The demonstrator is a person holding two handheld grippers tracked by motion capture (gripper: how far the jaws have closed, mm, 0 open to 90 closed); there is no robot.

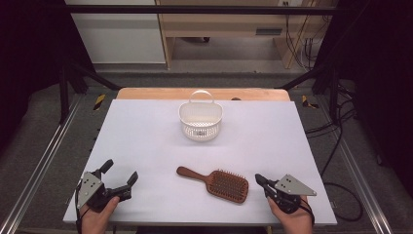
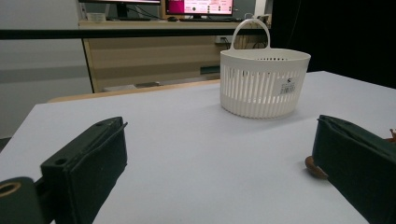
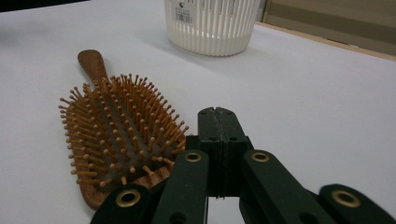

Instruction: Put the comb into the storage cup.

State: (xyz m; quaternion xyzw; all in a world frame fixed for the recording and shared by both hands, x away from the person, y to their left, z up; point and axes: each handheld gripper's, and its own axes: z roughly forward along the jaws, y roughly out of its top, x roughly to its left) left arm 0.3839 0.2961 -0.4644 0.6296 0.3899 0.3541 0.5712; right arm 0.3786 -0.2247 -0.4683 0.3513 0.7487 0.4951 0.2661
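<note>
1. At the near left corner of the desk (image 1: 146, 146), my left gripper (image 1: 119, 174) rests low over the white top, its jaws spread wide apart with nothing between them, a hand wrapped around its body.
2. Along the near edge, between my two grippers, the wooden hairbrush (image 1: 216, 183) lies flat with its bristles up, the handle pointing left and the paddle head toward the right.
3. Behind the brush, near the far edge at the middle, the white slotted basket (image 1: 200, 119) stands upright with its handle raised, well apart from the brush.
4. At the near right corner, my right gripper (image 1: 259, 179) sits just beside the brush's head, jaws pressed together on nothing; I cannot tell from the right gripper view whether it touches the brush.
</note>
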